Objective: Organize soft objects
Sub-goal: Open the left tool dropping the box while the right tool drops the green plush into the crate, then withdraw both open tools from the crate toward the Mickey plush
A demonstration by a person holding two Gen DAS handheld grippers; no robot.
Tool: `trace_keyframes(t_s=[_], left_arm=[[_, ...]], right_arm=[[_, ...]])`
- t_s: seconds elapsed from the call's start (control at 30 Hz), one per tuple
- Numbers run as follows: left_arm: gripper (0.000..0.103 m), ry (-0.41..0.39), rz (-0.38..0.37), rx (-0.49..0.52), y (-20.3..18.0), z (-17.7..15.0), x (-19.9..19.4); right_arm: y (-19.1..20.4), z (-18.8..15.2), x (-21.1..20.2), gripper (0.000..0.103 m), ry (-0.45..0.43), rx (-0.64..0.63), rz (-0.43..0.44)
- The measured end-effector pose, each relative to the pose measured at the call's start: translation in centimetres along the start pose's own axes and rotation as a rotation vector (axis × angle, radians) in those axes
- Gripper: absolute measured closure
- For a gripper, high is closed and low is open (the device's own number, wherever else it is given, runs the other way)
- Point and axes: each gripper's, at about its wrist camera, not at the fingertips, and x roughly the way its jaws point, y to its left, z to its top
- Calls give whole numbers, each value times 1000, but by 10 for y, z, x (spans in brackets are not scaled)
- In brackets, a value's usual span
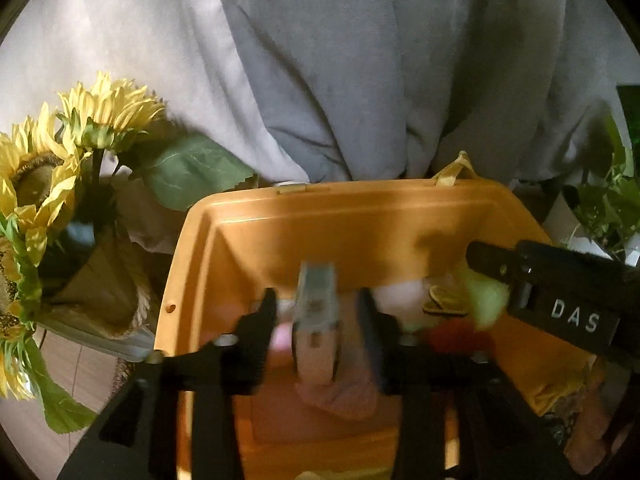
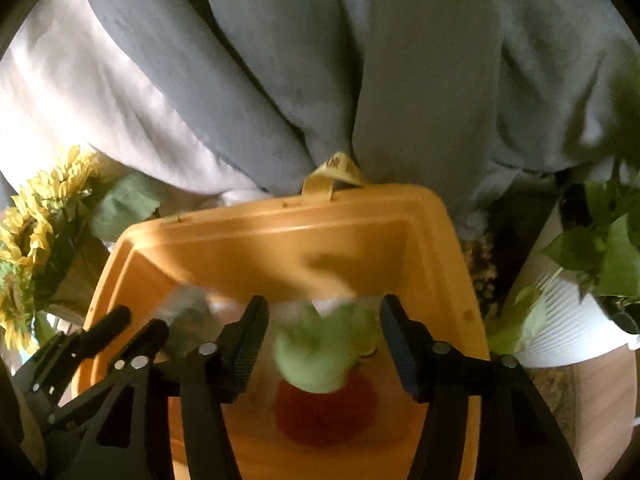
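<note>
An orange plastic bin [image 1: 248, 216] [image 2: 280, 220] stands below both grippers. My left gripper [image 1: 316, 300] is open over it. A blurred grey and tan soft item [image 1: 316, 320] sits loose between its fingers, with a gap on each side. My right gripper [image 2: 325, 304] is open too, and a blurred green soft toy [image 2: 316, 356] hangs free between its fingers above a red soft object [image 2: 324, 412] on the bin floor. In the left wrist view the right gripper [image 1: 560, 304] enters from the right beside the green toy [image 1: 484, 300]. Pink, white and yellow items lie deeper in the bin.
Yellow sunflowers [image 1: 80, 120] in a woven holder stand left of the bin. Grey curtains [image 1: 360, 60] hang behind it. A white ribbed pot [image 2: 568, 320] with a leafy plant sits to the right on the wooden floor. A yellow strap [image 2: 336, 172] sticks up at the bin's far rim.
</note>
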Motion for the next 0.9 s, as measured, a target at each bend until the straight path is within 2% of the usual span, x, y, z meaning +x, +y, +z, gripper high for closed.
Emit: trace_keyframes(t_s=[0.23, 0.37, 0.63, 0.9], left_arm=[[39, 5, 27, -17, 1, -2, -2], [36, -6, 27, -35, 2, -6, -11], [22, -97, 48, -41, -4, -7, -53], [17, -187, 46, -33, -22, -13, -98]], right_arm=[[0, -2, -2, 42, -14, -4, -24], [1, -4, -19, 42, -65, -25, -41], [-3, -10, -67, 42, -193, -31, -64], [-14, -24, -114, 42, -294, -24, -109]])
